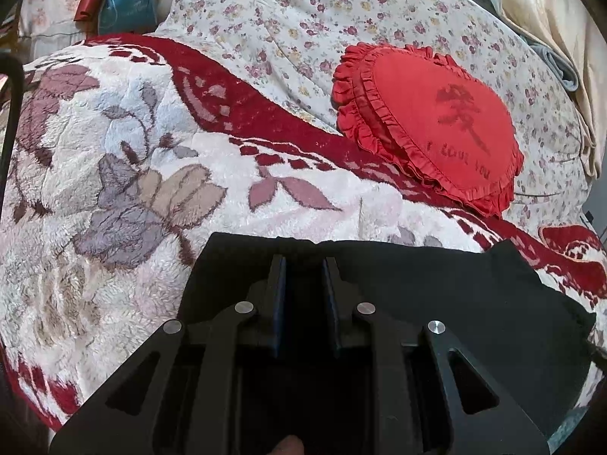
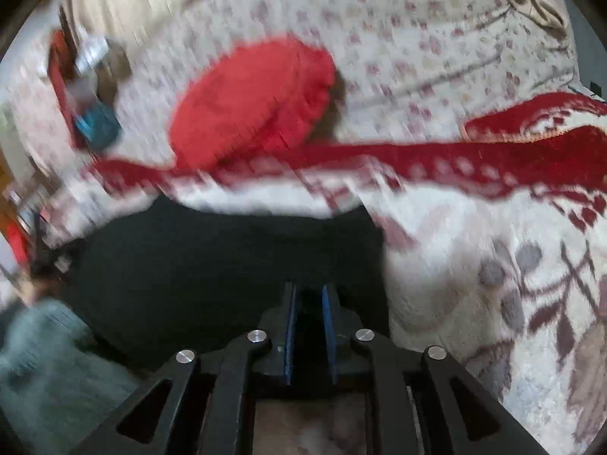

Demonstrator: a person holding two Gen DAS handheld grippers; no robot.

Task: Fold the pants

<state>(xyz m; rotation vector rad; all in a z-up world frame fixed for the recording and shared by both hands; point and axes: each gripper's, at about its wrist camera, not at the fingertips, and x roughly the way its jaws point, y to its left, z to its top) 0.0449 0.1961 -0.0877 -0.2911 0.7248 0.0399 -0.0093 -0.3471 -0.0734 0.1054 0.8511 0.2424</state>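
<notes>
A bed (image 1: 379, 7) with a small-flowered sheet carries a plush white blanket (image 1: 114, 159) patterned with leaves and bordered in red, and a frilled red heart-shaped cushion (image 1: 428, 121) resting on the blanket's far border. The black pants (image 1: 436, 284) lie on the blanket along the bed's near edge. The left gripper (image 1: 303, 265) sits over the pants with its jaws set narrowly apart, dark cloth between them; whether they pinch it cannot be told. In the blurred right wrist view, the right gripper (image 2: 309, 292) hovers over the pants (image 2: 227, 258), jaws slightly parted and grasping nothing.
</notes>
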